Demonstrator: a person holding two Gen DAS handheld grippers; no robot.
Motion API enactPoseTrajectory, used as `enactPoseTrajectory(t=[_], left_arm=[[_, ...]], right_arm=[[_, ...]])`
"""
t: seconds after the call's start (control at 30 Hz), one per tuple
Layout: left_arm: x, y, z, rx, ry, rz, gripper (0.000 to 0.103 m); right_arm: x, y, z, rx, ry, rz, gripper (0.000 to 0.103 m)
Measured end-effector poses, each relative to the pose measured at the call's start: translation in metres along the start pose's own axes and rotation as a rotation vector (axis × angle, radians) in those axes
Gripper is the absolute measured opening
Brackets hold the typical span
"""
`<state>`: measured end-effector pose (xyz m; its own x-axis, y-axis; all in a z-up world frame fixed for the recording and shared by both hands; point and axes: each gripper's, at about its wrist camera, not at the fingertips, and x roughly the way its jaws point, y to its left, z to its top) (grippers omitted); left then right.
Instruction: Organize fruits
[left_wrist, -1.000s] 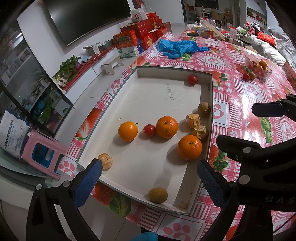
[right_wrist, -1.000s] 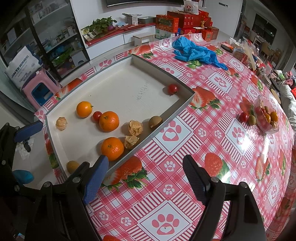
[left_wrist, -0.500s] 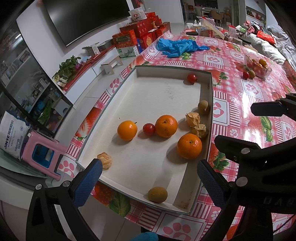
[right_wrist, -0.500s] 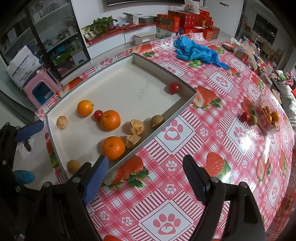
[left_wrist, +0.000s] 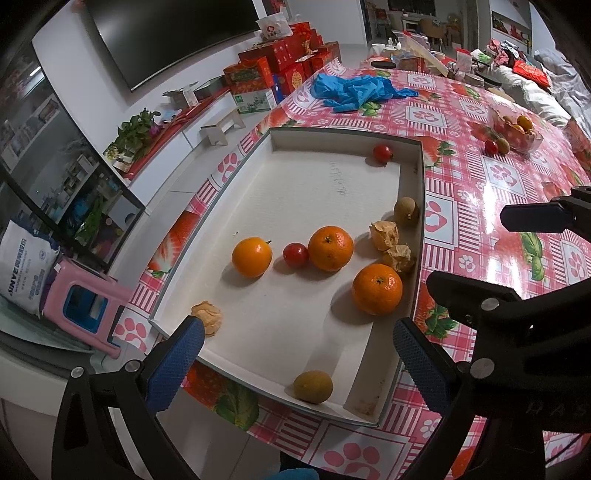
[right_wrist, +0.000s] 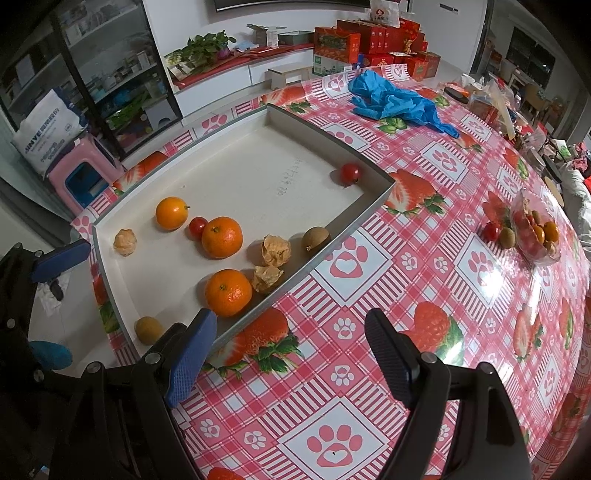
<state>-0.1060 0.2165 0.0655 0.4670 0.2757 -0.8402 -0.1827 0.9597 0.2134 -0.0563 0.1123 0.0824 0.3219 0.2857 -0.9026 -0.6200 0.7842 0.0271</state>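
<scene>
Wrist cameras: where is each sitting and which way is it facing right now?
Left wrist: above the tray's near end, looking down its length; open left gripper frames it, right gripper's arm at right.
Right wrist: over the tablecloth beside the tray, facing the fruit bowl; open right gripper shows, left gripper at far left.
Shared: tray, oranges, blue gloves.

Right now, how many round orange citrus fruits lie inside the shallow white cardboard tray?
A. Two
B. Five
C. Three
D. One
C: three round orange citrus fruits show in the shallow white cardboard tray, one on the left, one in the middle, and one nearest the right wall.
</scene>
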Motion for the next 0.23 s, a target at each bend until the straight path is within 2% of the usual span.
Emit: enactPoseTrajectory(t=[0.23], left_arm=[[-0.0017, -0.0017, 0.0002, 0.007, -0.017, -0.005, 0.103]], right_arm=[[0.0012, 0.0004, -0.001, 0.0, 0.0, 0.004, 0.085]])
